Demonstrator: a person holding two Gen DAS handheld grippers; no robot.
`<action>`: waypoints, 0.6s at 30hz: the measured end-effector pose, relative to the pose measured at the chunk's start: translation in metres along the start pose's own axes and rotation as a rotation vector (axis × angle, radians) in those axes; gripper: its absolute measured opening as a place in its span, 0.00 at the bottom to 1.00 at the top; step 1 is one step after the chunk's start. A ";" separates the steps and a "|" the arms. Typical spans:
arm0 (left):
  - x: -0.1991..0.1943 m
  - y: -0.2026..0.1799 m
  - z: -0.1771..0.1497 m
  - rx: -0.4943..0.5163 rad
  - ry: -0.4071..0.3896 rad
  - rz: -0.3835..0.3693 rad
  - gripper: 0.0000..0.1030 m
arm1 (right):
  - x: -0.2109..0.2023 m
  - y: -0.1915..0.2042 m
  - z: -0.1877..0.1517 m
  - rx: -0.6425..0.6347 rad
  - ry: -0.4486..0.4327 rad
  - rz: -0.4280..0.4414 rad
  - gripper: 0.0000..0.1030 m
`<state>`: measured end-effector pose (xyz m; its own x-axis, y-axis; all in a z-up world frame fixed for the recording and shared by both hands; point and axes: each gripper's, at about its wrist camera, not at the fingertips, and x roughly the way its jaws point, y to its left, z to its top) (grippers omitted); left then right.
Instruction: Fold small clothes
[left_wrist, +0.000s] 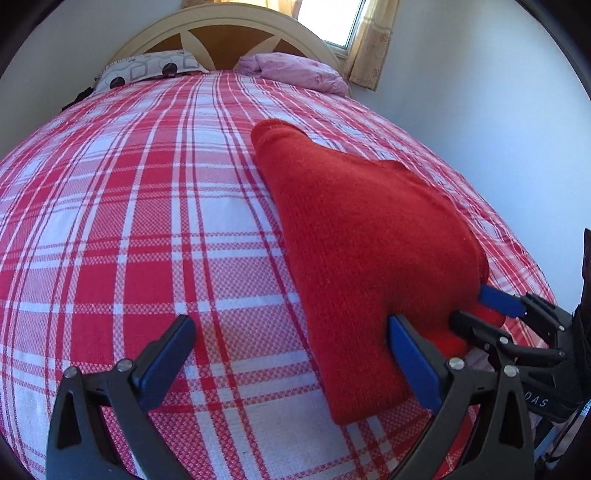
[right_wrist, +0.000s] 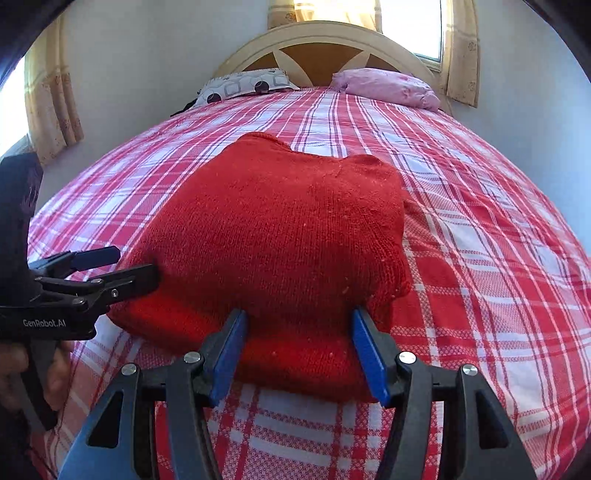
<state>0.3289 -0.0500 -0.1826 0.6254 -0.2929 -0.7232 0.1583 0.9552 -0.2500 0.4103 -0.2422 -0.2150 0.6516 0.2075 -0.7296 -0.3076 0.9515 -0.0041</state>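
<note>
**Squaring up on the red knit from its near end**

Looking along my right gripper (right_wrist: 299, 354), I see the folded red knit garment (right_wrist: 280, 236) lying dead ahead on the plaid bedspread (right_wrist: 480, 258), its near edge sitting between my two blue pads. The jaws stand parted around that edge; I cannot tell whether the pads are pressing the cloth or only flanking it.

The garment's long axis runs away from me toward the headboard (right_wrist: 332, 40), narrowing at the far end. My left gripper (left_wrist: 291, 354) stands wide apart over bare bedspread, holding nothing, with its right pad just touching the garment's left flank. So the bundle lies to the right of the left tongs and straight in front of the right ones; the right hand is plainly the nearer.

I judge the next fold would bring the near end toward the far end.

No containers are in view; only two pillows (right_wrist: 384, 86) by the headboard.
</note>
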 end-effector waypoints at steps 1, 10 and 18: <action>0.000 0.002 0.000 -0.007 0.001 -0.005 1.00 | -0.001 0.000 0.002 0.002 -0.003 -0.007 0.58; 0.000 -0.001 -0.004 0.009 0.004 0.017 1.00 | 0.004 0.001 0.002 0.027 0.041 -0.016 0.62; -0.001 0.000 -0.004 0.002 0.003 0.018 1.00 | -0.043 0.012 0.041 0.024 -0.106 -0.005 0.62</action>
<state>0.3252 -0.0496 -0.1847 0.6256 -0.2762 -0.7296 0.1489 0.9603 -0.2358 0.4067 -0.2308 -0.1557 0.7232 0.2244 -0.6532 -0.2880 0.9576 0.0101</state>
